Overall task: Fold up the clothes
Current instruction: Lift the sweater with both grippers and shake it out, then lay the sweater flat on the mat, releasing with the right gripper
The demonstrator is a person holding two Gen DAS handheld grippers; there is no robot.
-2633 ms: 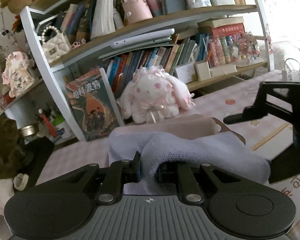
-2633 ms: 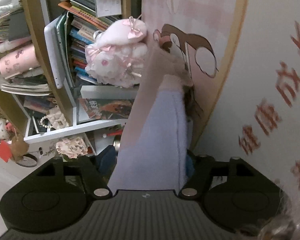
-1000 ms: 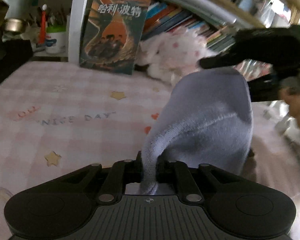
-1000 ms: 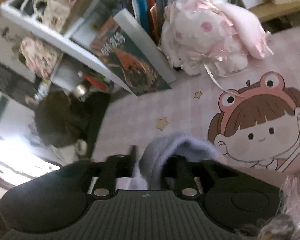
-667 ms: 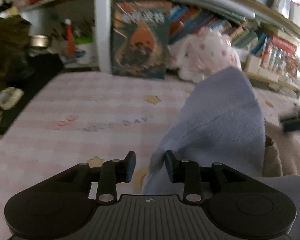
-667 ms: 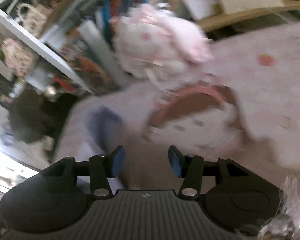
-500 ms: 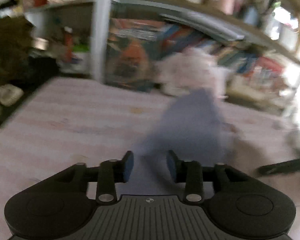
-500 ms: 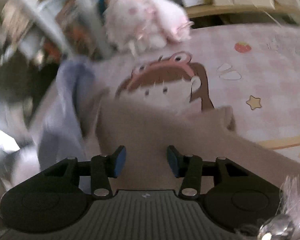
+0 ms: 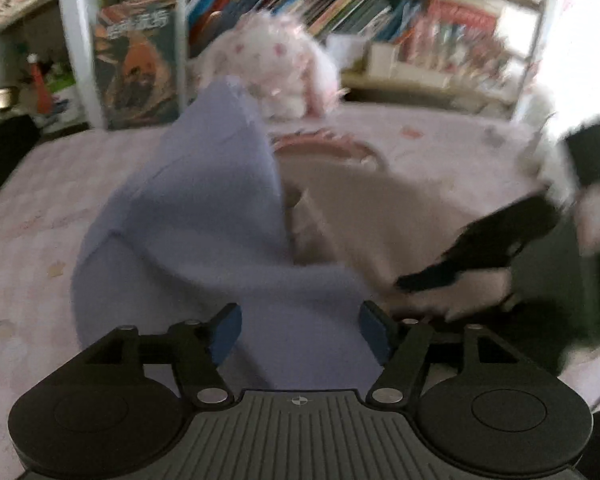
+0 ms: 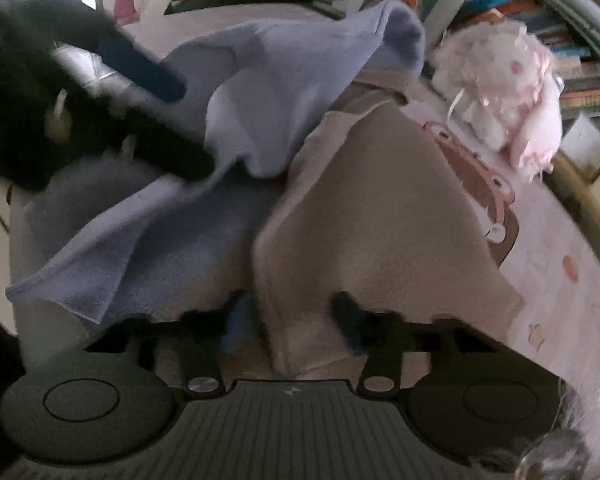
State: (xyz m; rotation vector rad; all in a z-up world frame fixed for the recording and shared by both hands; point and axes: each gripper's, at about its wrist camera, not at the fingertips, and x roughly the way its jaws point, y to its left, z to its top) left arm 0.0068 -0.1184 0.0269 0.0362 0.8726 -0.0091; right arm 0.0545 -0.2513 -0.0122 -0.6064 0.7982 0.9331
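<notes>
The right gripper [image 10: 288,320] has its jaws closing, and a folded edge of the beige garment [image 10: 380,208] stands between them; whether the pads already press on it is too blurred to tell. The left gripper [image 9: 300,332] has its jaws opening, well apart, over the lavender garment [image 9: 204,216], whose cloth lies between them without being pinched. Outward from both, the lavender piece rises in a loose peak and drapes over the beige piece's near left side. The beige garment spreads flat on the pink printed mat [image 10: 560,264], its long axis running away from the right jaws toward the pink plush rabbit [image 10: 512,92] and the bookshelf [image 9: 380,8]. Judging from that, the right hand is nearer the beige edge.
</notes>
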